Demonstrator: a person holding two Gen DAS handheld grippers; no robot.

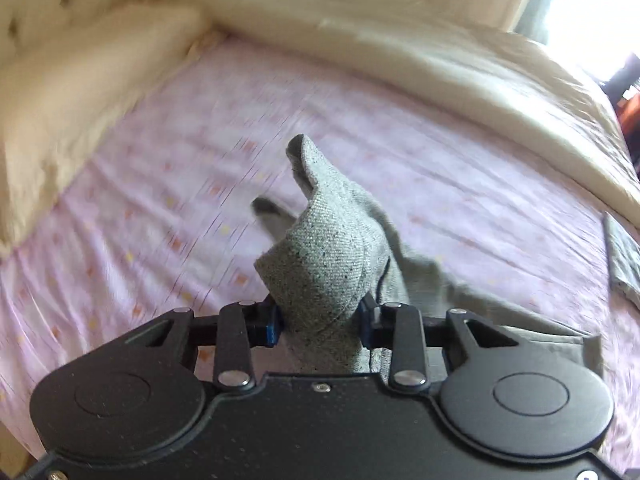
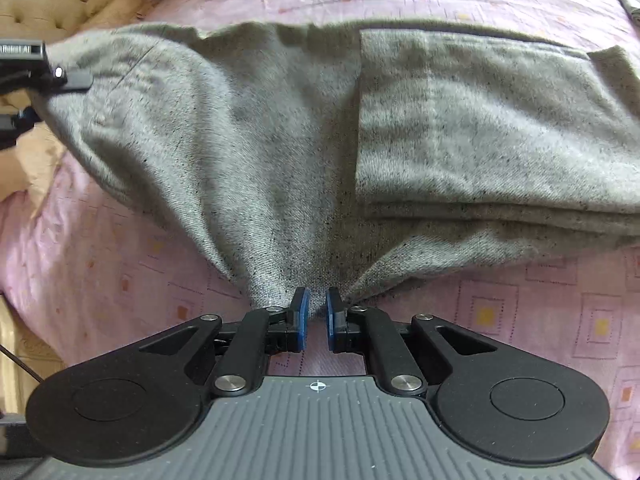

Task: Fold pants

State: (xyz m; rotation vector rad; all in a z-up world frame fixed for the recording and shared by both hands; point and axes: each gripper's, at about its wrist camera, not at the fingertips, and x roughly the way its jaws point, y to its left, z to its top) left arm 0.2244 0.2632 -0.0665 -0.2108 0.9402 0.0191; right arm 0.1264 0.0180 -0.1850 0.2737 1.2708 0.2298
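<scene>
A bed covered by a pink patterned sheet (image 1: 440, 184) was seen across both views, with small orange and yellow squares printed on it. In the left wrist view, cream pillows (image 1: 80, 92) were stacked at the left edge, a tufted beige headboard (image 1: 60, 4) rose in the upper left corner, and a cream duvet (image 1: 460, 72) was bunched along the top and right of the frame. Bright window light was visible in the upper right corner. A separate folded grey cloth (image 1: 624, 264) was laid at the right edge of the sheet.

The grey pants (image 2: 480, 128) were spread over the sheet in the centre of the right wrist view, with the right part doubled over into flat layers and the left part lifted off the bed.

The left gripper (image 1: 320, 320) was clamped on a thick fold of the pants, which stood up between its blue pads and filled the gap. In the right wrist view this gripper (image 2: 48, 76) was seen at the left edge, holding the raised corner.

The right gripper (image 2: 317, 312) was closed on the near edge of the pants, the fabric being pinched to a point at the lower centre of the frame.
</scene>
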